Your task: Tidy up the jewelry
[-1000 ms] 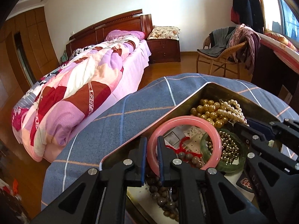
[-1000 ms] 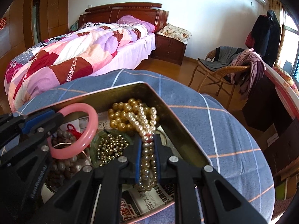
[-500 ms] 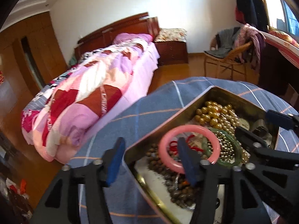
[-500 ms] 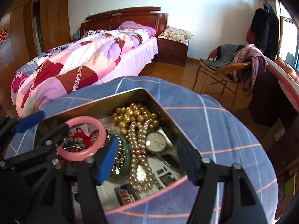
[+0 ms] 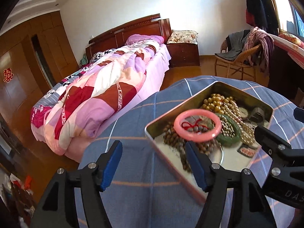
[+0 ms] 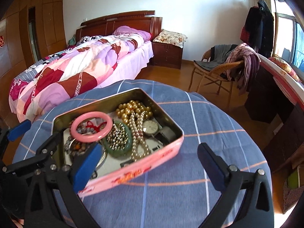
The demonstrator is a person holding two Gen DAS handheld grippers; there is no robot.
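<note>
1. Two pairs of tongs are showing, each spread wide and gripping nothing: the left tongs [image 5: 153,163] are hovering over the near-left corner of the tin, and the right tongs [image 6: 150,163] are straddling its near pink wall from above.
2. One open metal tin [image 6: 144,169] is sitting on the counter [image 6: 190,199], which is wearing a blue checked cloth.
3. One pink bangle [image 6: 91,127] is lying inside the tin at its left part, leaning over a strand of dark brown beads [image 5: 172,138] with a red cord [image 5: 190,124] showing through its ring.
4. One green bangle [image 6: 117,142] is lying just beside the pink one, touching it, with a heap of small gold-coloured beads filling its middle.
5. One pearl strand [image 6: 138,136] is running toward the near wall, and one cluster of larger gold beads [image 6: 133,108] is sitting at the far corner.
6. One watch [image 6: 150,127] is resting to the right of the pearls; its round face is reading clearly in the right wrist view, while the left wrist view is giving only a blurred glimpse [image 5: 243,111].
7. Only the right wrist view is showing the tin's pink printed outer wall; the left wrist view is showing the brown beads more fully.
8. One bed [image 5: 98,98] and one wicker chair [image 6: 214,70] are standing well apart from the counter.
</note>
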